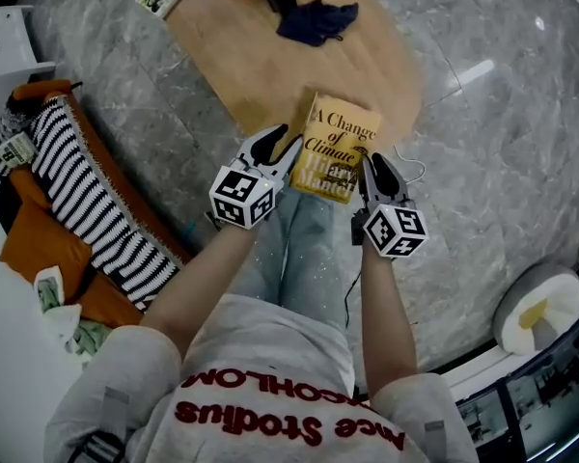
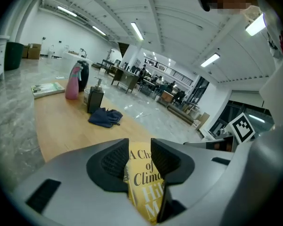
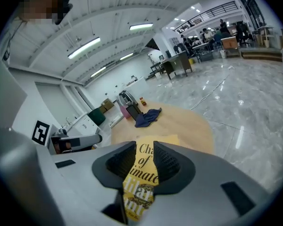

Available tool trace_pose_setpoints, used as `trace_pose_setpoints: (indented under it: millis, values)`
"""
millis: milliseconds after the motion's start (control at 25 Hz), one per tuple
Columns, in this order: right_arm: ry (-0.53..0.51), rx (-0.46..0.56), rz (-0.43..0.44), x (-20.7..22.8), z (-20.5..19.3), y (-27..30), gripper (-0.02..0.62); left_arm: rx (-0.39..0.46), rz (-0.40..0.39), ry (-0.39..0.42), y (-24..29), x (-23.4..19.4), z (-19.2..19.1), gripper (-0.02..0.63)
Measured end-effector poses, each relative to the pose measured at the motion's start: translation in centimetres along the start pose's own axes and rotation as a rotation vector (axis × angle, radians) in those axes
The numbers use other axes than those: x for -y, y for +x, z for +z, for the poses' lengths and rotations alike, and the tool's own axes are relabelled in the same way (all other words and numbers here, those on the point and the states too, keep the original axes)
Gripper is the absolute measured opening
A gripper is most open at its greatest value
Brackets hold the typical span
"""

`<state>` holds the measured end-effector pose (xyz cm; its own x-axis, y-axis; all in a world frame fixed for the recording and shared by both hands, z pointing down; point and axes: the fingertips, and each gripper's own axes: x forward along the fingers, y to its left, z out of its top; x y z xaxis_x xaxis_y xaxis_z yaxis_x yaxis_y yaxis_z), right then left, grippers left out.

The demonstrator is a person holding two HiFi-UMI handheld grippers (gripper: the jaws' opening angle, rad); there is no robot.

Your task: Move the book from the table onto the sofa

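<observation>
Shoulders in a grey shirt (image 1: 261, 374) fill the near edge, with both forearms reaching toward the far side. At the far left stands the orange sofa (image 1: 39, 244), with a black-and-white striped throw (image 1: 92, 201) draped over it. Right of it, the left gripper (image 1: 289, 141) sits at the near left side of the book (image 1: 340, 138). Its jaws are released and apart, and the yellow cover shows in the gap between them. The book lies flat at the near edge of the wooden table (image 1: 241, 66), well apart from the sofa. At its near right corner the right gripper (image 1: 374, 162) is likewise unclenched, the cover visible between its pads. A dark blue cloth (image 1: 316, 19) lies on the table's far part.
</observation>
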<state>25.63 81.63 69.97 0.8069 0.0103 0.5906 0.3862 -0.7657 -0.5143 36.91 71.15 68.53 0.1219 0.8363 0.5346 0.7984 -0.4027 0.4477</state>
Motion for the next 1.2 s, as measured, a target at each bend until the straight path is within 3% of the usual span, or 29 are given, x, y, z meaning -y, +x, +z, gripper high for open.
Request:
trace_pose_setpoints:
  millis: [800,1200]
  values:
    - [0.069,-0.172,0.012,4.6,-6.1,5.1,0.288,-0.202,-0.051,-0.097,6.7,-1.6,-7.8,0.281]
    - [0.087,-0.225,0.022,5.0,-8.2,6.1,0.307,-0.274,-0.050,-0.175,8.0,-1.9,-10.8,0.310]
